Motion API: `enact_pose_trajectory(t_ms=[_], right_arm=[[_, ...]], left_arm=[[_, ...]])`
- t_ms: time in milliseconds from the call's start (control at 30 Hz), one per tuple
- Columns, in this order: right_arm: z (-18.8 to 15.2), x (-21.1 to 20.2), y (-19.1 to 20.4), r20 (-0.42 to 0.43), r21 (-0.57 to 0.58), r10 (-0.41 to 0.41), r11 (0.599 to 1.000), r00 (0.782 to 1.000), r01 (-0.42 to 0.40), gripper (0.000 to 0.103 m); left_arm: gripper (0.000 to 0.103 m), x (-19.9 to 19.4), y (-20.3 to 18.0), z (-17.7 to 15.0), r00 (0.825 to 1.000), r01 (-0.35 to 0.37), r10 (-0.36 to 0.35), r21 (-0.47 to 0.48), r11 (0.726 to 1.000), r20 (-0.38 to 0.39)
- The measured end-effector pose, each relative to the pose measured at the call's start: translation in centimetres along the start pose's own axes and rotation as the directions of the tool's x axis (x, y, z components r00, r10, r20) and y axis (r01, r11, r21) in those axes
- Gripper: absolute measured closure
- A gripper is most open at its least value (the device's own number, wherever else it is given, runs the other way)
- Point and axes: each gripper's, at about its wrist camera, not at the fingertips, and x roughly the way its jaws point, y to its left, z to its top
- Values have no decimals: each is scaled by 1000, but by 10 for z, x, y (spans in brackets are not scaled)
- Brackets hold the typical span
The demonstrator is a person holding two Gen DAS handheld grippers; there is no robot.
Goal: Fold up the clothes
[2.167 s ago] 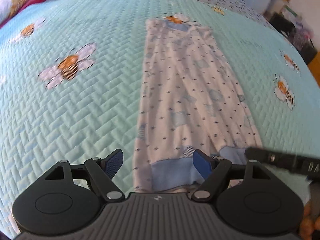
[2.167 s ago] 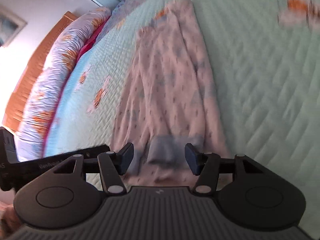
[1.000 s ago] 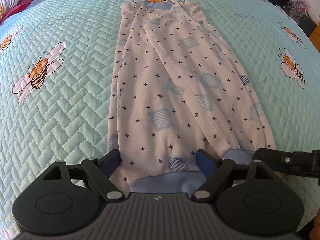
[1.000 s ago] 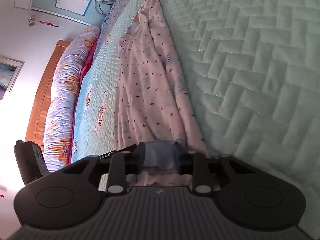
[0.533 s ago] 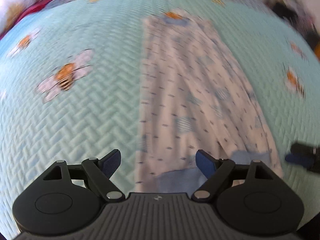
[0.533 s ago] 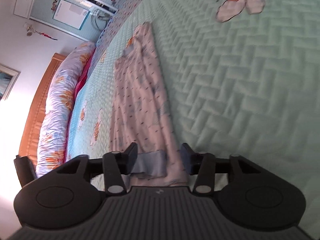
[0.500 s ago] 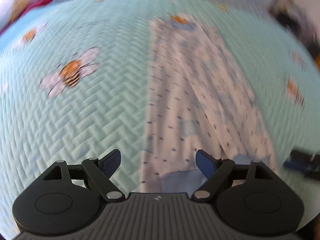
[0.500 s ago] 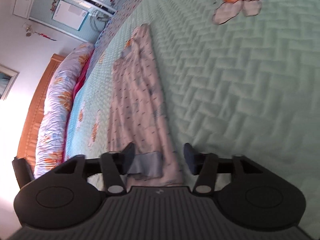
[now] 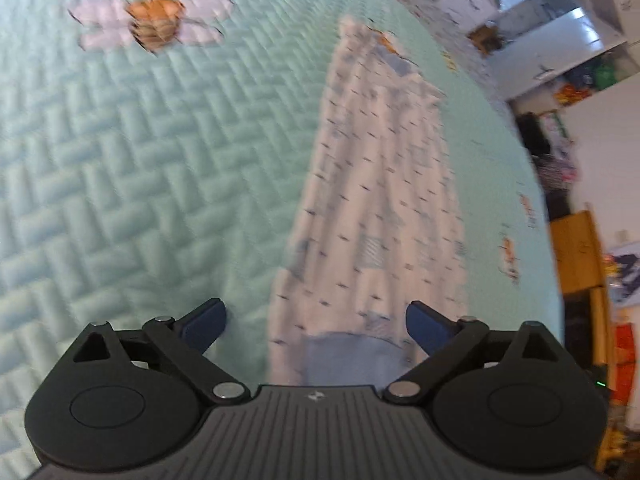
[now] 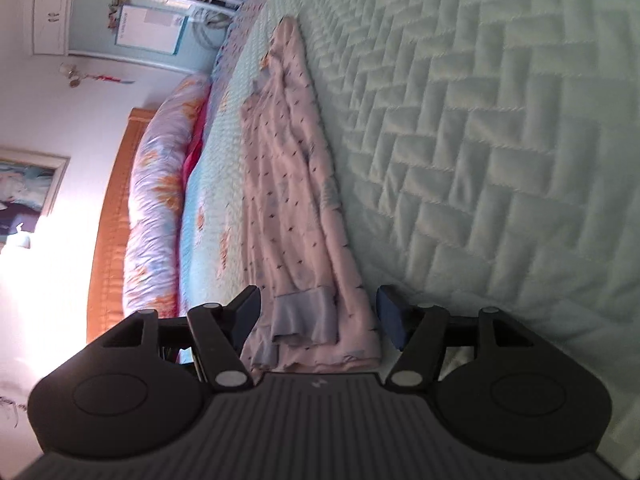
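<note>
A pair of white pyjama trousers (image 9: 376,216) with small dark marks and pale blue cuffs lies lengthwise, folded leg over leg, on the mint quilted bedspread (image 9: 120,160). My left gripper (image 9: 316,318) is open, its jaws either side of a blue cuff (image 9: 344,360) at the near end. In the right wrist view the trousers (image 10: 288,200) run away from me, and my right gripper (image 10: 318,308) is open around the other blue cuff (image 10: 304,316). Neither gripper holds cloth.
A bee print (image 9: 154,24) marks the bedspread at the far left. A rolled floral duvet (image 10: 156,200) and a wooden headboard (image 10: 108,220) lie along the left in the right wrist view. Cluttered shelves and a wooden cabinet (image 9: 580,252) stand beyond the bed's right edge.
My right gripper was shut on the cuff one second ago and has opened, leaving it on the bed. Both views have swung, and the left view is blurred by motion.
</note>
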Motion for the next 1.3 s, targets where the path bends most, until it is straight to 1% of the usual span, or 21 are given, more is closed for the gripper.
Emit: enact_pose_trajectory(t_ms=[33, 100, 167, 233, 300, 400, 433, 500, 567, 633, 733, 800, 867, 900, 933, 967, 1067, 1167, 1200, 1233, 1300], right_arm=[[2, 2, 0, -12, 1, 9, 1000, 1000, -9, 38], [6, 7, -1, -35, 6, 26, 1000, 999, -26, 38], [10, 13, 2, -60, 8, 39, 999, 997, -39, 38], [12, 22, 9, -90, -19, 34, 999, 995, -36, 38], [13, 31, 17, -124, -50, 27, 998, 992, -33, 38], [12, 37, 18, -159, -54, 53, 997, 986, -62, 38], [13, 38, 17, -164, -55, 54, 996, 985, -64, 41], [13, 38, 15, -179, -54, 61, 996, 982, -72, 45], [15, 37, 12, -192, -37, 72, 996, 979, -81, 51], [16, 38, 10, -203, -27, 80, 996, 976, -87, 52], [17, 44, 11, -215, -12, 86, 996, 973, -91, 53], [18, 49, 13, -223, -6, 83, 996, 971, -87, 53], [18, 50, 14, -236, -6, 78, 997, 969, -82, 52], [19, 50, 13, -240, -3, 83, 996, 967, -86, 52], [18, 49, 12, -245, -3, 89, 996, 966, -92, 53], [18, 47, 10, -249, -3, 95, 995, 964, -99, 54], [18, 45, 8, -247, 4, 106, 994, 963, -108, 53], [18, 40, -2, -237, 62, 163, 986, 958, -153, 53], [18, 40, -3, -236, 63, 166, 986, 957, -155, 54], [17, 39, -4, -236, 64, 168, 986, 957, -157, 58], [15, 40, 2, -251, 8, 115, 993, 961, -116, 63]], left_arm=[[0, 2, 0, 0, 1000, 22, -22, -3, 1000, -12], [0, 9, 1, 0, 996, 78, -79, -24, 997, -45], [0, 15, 2, 0, 988, 134, -137, -46, 990, -78], [0, 21, 3, 1, 976, 182, -188, -67, 981, -105], [0, 22, 2, 2, 974, 195, -202, -70, 978, -106], [1, 23, 12, 1, 962, 245, -256, -115, 963, -93], [3, 23, 14, 0, 960, 253, -264, -116, 960, -93], [9, 21, 13, 0, 961, 245, -254, -91, 965, -106], [14, 19, 19, 2, 957, 255, -266, -103, 961, -116], [15, 22, 25, 5, 948, 275, -293, -142, 951, -122], [16, 25, 26, 6, 940, 294, -314, -149, 944, -133], [25, 28, 23, 4, 939, 291, -310, -132, 947, -151], [55, 31, 22, 1, 937, 288, -305, -119, 950, -168], [61, 33, 26, 0, 939, 282, -301, -131, 951, -168], [73, 35, 30, 0, 939, 277, -300, -147, 949, -167], [78, 36, 36, -1, 937, 280, -309, -177, 943, -165], [78, 34, 45, -2, 928, 300, -337, -220, 928, -159], [78, 33, 44, -3, 925, 310, -346, -215, 926, -159], [78, 33, 45, -3, 923, 310, -348, -220, 925, -162], [77, 33, 45, -3, 923, 310, -348, -220, 925, -166], [73, 31, 44, 0, 917, 319, -357, -212, 924, -175]])
